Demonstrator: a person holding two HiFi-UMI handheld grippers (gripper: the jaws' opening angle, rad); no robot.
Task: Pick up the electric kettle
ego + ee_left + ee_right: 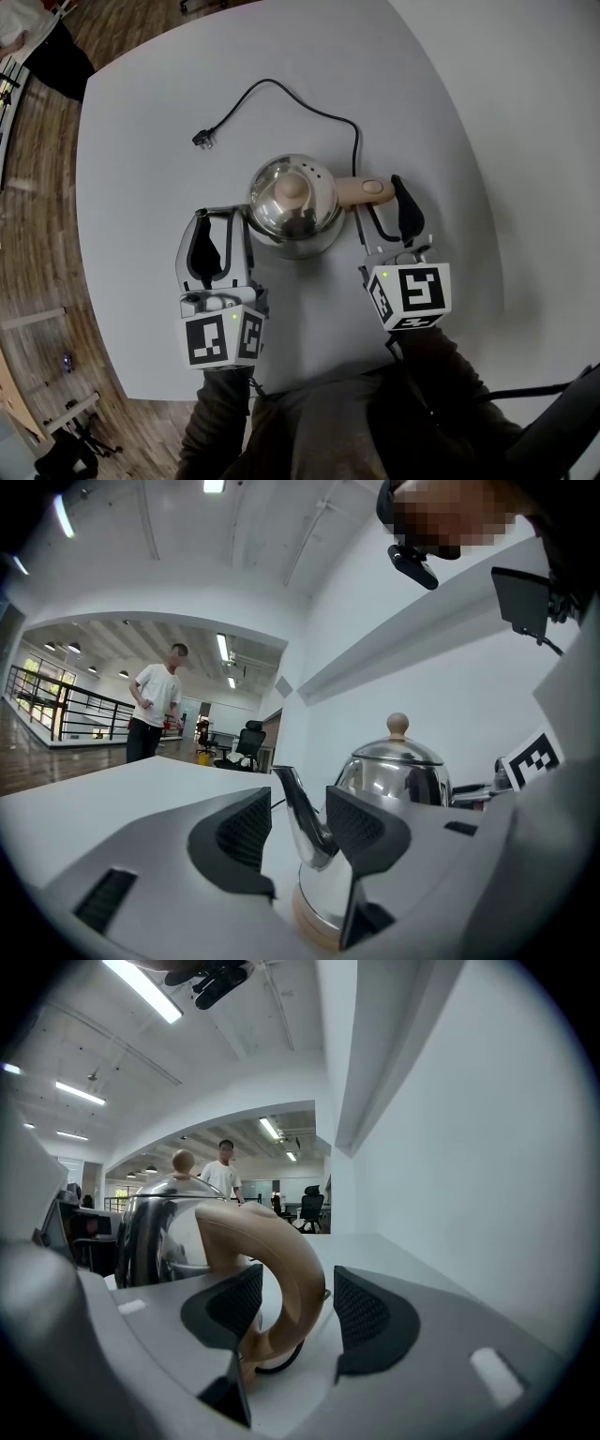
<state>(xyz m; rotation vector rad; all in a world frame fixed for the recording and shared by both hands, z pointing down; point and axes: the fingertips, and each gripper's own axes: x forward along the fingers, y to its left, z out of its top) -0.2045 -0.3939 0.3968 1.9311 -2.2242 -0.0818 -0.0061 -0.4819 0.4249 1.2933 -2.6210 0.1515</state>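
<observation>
Pale grey desk (141,141) is filling most of the head view, with wood flooring showing round its edge and an open office stretching out behind, and the electric kettle (292,206) is sitting upright near the desk's middle, between the two grippers. The right gripper (378,202) is holding its fingers (370,1312) apart around the handle (366,189), gripping nothing, with a gap showing on the outer side. The left gripper (220,225) is likewise keeping its fingers (361,827) open on either side of the spout (302,813) without touching it. Closing on that thin, slick, curved spout is probably asking for a slip or a tilt, since it is offering little to bite on. A pinch on the handle alone, out at the bend, may be letting the heavy body swing down as it is leaving the desk. The cord (281,94) is trailing away from the kettle to a loose plug (203,139), so it is likely to be dragging or snagging during a lift. Whether water is sitting inside cannot be told. As for looks, the kettle is showing a polished steel dome mirroring the room, a pale wooden knob (293,190) on the lid, a smooth tan handle arching down its side, and a tan band round its foot.
</observation>
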